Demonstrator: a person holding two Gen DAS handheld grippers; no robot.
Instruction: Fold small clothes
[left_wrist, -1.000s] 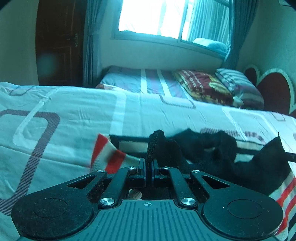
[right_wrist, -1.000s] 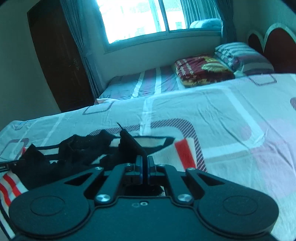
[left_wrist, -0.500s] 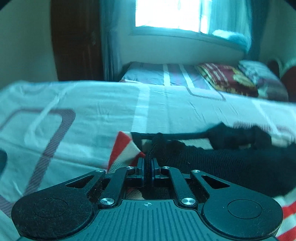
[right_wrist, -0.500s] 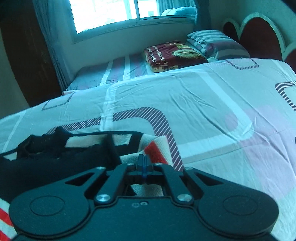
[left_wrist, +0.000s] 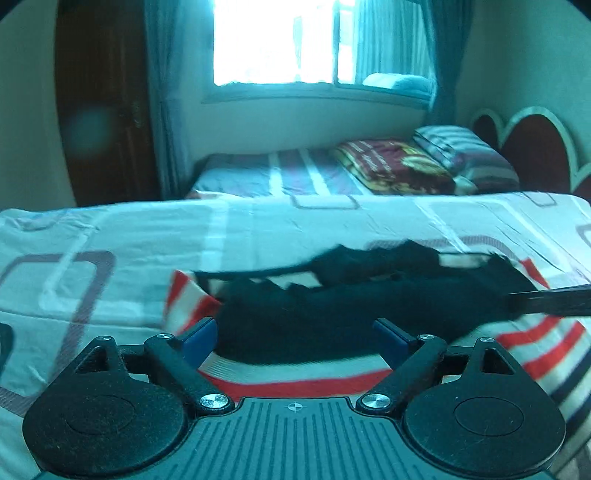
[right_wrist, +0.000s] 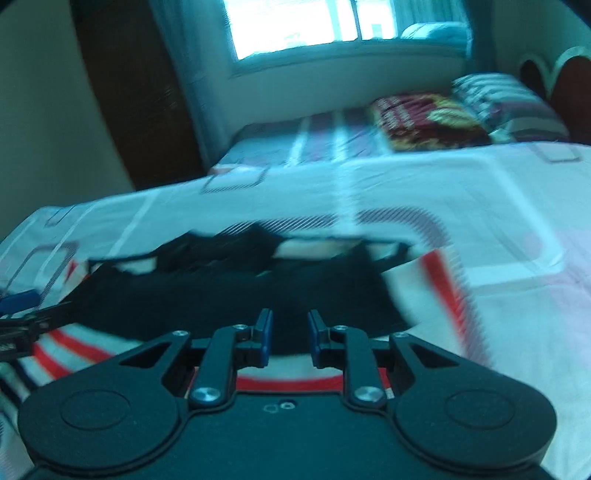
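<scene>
While both claws are hanging low over the bed (left_wrist: 110, 229), the small black garment (left_wrist: 332, 314) is lying across the middle of each frame, resting on a red, white and dark striped cloth (left_wrist: 535, 354) that is spread on the patterned bedsheet. The left claw (left_wrist: 295, 336) is standing wide open, its blue pads (left_wrist: 199, 336) well apart and gripping nothing, with the near edge of the black fabric sitting just beyond them. The right claw (right_wrist: 288, 339) is only partly open, a narrow gap showing between its pads (right_wrist: 264, 338), and it is likewise holding nothing; motion blur is softening that view. Judging from this, a fold is being laid down and released. To do it well, both claws should be backing straight off without dragging the freed edge, since the knit looks limp and likely to snag on a pad. The far edge, toward the upper middle of the frames, is looking bunched and uneven, so it probably needs smoothing before the next fold. Any new grasp should be taking the black layer alone, not the striped cloth beneath.
</scene>
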